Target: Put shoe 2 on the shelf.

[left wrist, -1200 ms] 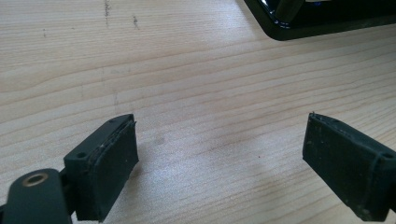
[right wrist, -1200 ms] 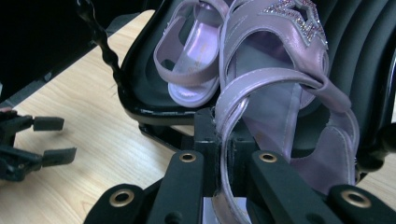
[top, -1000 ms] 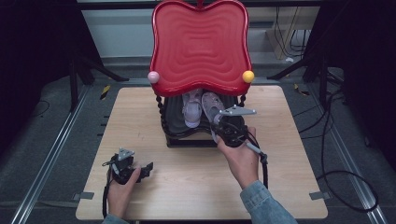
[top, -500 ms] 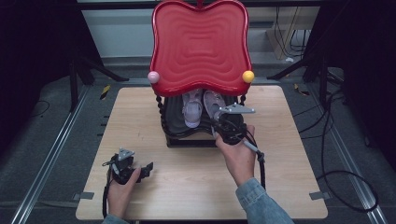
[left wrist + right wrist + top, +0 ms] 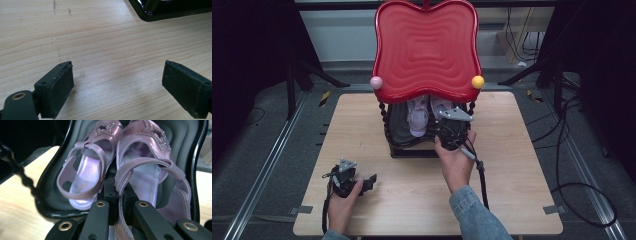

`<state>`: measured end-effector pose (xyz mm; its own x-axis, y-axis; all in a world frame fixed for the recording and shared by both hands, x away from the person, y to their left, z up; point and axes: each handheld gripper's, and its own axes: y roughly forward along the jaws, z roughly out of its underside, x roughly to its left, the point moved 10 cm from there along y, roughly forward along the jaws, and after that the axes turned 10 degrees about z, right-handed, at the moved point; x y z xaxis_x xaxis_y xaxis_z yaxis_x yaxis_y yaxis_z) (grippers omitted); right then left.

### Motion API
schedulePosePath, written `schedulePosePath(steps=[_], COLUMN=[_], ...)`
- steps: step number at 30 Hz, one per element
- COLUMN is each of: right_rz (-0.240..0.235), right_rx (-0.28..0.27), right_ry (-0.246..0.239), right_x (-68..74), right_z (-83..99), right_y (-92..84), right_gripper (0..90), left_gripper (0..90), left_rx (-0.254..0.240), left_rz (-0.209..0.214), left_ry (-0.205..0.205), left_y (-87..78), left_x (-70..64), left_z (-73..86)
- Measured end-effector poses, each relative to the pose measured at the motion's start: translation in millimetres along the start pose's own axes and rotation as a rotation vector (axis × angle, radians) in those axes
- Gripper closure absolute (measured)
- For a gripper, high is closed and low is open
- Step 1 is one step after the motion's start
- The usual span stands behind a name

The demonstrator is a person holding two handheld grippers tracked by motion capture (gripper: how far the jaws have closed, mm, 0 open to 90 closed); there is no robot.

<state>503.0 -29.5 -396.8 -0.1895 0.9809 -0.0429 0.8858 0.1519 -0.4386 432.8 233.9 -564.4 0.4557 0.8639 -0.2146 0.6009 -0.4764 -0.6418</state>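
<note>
Two pink sandals (image 5: 105, 167) are lying in a black tray (image 5: 50, 202); the right gripper (image 5: 120, 205) is pinching one sandal's strap, the left gripper (image 5: 117, 85) is resting released on the table (image 5: 105, 37).

My black jaws close on the strap of a glossy lilac-pink sandal (image 5: 150, 175) with a glittery star on its toe; its twin (image 5: 87, 170) matches. Both lie on a shiny black tray (image 5: 50, 195) under a rippled red top (image 5: 426, 50). The pale wooden desk (image 5: 512, 200) shows fine grain.
</note>
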Motion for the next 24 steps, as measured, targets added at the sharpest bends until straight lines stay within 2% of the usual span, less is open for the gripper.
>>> schedulePosePath(steps=[10, 18, 24], right_rz=[0.063, 0.094, 0.118], right_rx=[-0.025, -0.035, -0.050], right_ry=[0.010, 0.021, 0.013], right_x=[6.0, 4.6, 2.7], right_z=[-1.6, -1.9, -3.1], right_y=[18.3, 28.7, 33.0], right_gripper=[86.5, 86.4, 86.4], left_gripper=[9.8, 9.8, 9.8], left_rx=[-0.002, -0.002, -0.001], left_rz=[0.006, 0.011, 0.015], left_ry=[-0.003, -0.005, -0.001], left_y=[0.3, 0.8, 1.3], left_x=[-1.1, -2.4, -4.1], left_z=[-0.1, 0.0, 0.0])
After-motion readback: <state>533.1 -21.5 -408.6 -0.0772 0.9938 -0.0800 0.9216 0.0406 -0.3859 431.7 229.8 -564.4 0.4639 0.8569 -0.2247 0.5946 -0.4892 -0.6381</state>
